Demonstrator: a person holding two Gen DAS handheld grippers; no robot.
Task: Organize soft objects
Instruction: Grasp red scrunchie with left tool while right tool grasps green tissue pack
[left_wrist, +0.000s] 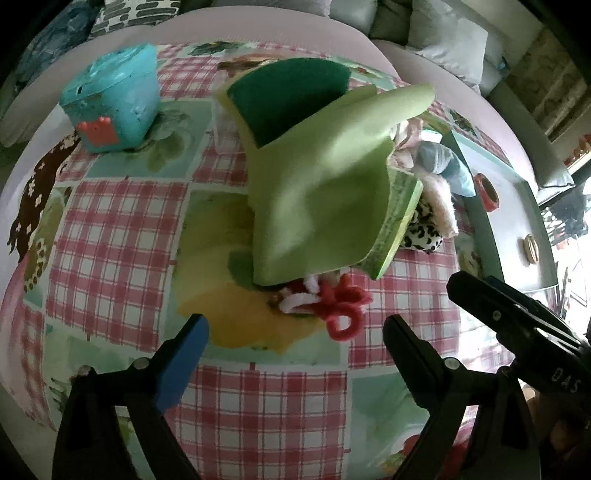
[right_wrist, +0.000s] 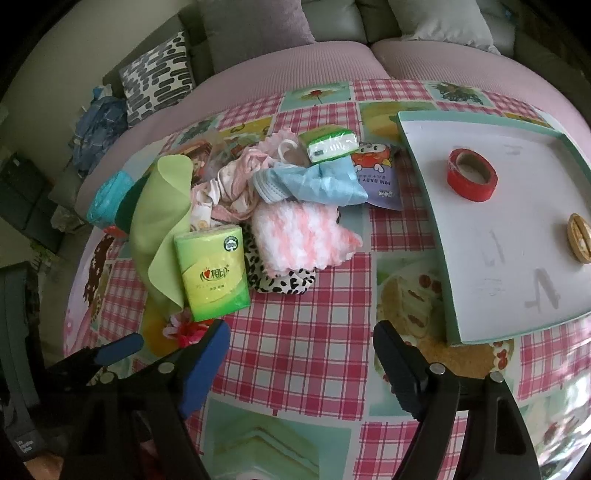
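A pile of soft things lies on the checked tablecloth (right_wrist: 314, 314). It holds a light green cloth (left_wrist: 317, 192), a dark green sponge (left_wrist: 288, 99), a green tissue pack (right_wrist: 214, 273), a fluffy pink-and-white piece (right_wrist: 299, 236), a leopard-print item (right_wrist: 284, 280) and a blue face mask (right_wrist: 314, 184). A red-and-white pipe-cleaner flower (left_wrist: 332, 302) lies at the cloth's near edge. My left gripper (left_wrist: 295, 328) hovers open just short of that flower, holding nothing. My right gripper (right_wrist: 303, 336) stands open over bare cloth, in front of the tissue pack.
A teal-rimmed white tray (right_wrist: 517, 221) at the right holds a red tape roll (right_wrist: 472, 177) and a wooden ring (right_wrist: 580, 238). A teal tub (left_wrist: 110, 107) stands at the far left. A small green-white pack (right_wrist: 332, 146) and a purple pouch (right_wrist: 380, 177) lie behind the pile. Sofa cushions lie beyond.
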